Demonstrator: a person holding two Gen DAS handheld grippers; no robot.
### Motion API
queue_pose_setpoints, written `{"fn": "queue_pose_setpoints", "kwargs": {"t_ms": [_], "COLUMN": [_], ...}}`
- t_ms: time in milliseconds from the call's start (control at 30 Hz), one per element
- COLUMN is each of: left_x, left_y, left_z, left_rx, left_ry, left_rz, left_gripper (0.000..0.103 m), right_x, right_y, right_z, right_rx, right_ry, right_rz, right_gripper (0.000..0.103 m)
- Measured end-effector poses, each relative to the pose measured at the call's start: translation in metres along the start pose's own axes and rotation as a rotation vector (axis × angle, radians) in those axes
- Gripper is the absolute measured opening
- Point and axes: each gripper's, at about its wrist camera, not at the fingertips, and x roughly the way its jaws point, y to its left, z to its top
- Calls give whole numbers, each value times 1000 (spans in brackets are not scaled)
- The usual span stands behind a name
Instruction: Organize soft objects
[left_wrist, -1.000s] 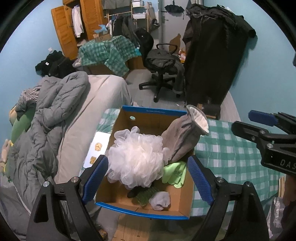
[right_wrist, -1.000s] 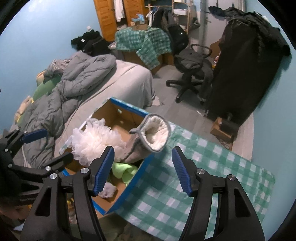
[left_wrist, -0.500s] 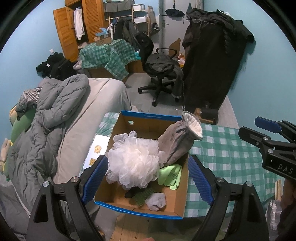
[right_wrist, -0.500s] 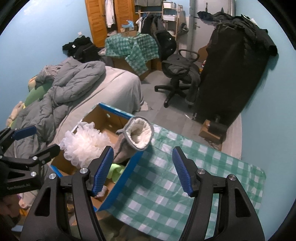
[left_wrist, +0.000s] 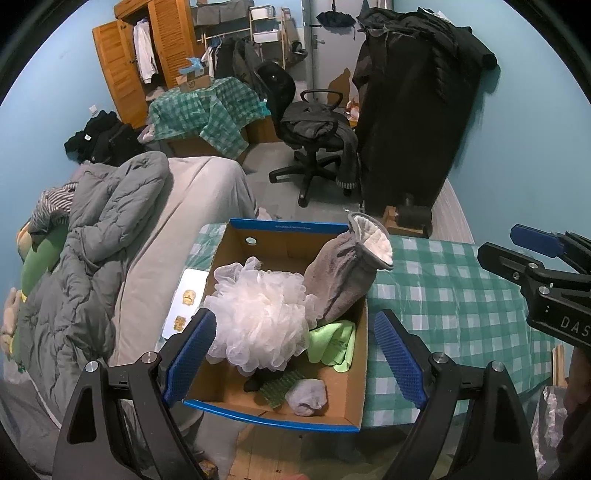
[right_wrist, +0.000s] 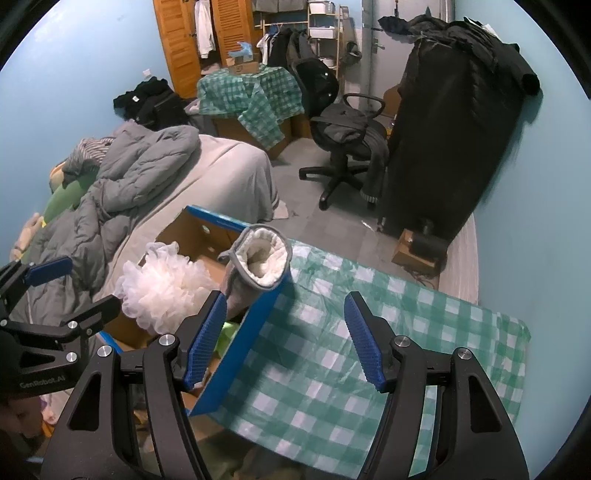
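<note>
Cardboard box (left_wrist: 236, 258) with one white loofah (left_wrist: 258, 317), one grey slipper (left_wrist: 343, 273).

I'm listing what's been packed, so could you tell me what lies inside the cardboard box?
Inside the cardboard box: white bath pouf, grey mitt leaning out, green cloth, green scrubber, small grey bundle. A dark item under the pouf is mostly hidden.

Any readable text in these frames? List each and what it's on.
"DAS", cut off by the frame edge: on the right tool, seen from the left wrist.
"GenRobot.AI": on the left tool, seen from the right wrist.
Print on the box rim: too small to read.
Print on the green cloth: blurred.
</note>
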Motion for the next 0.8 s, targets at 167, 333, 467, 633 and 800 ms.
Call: {"fn": "queue_pose_setpoints", "kwargs": {"t_ms": [167,333,467,633,800], "left_x": [0,0,0,1,0], "left_y": [-1,-2,-2,-4,-9], "left_z": [0,0,0,-1,-1], "left_rx": [0,-2,-3,3,12], "left_ry": [0,0,0,9,10], "left_rz": [-4,-5,-5,-8,-13], "left_gripper": [89,89,89,89,89], "right_x": [0,0,0,0,-2], "right_y": [-1,-1,-2,-2,-3], "right_z": [0,0,-1,-1,-2], "right_rx": [-3,-3,-4,-2,-2], "right_ry": [-1,0,-1,1,-2], "right_rz": [0,1,0,1,-1], "right_gripper": [65,65,65,65,65]}}
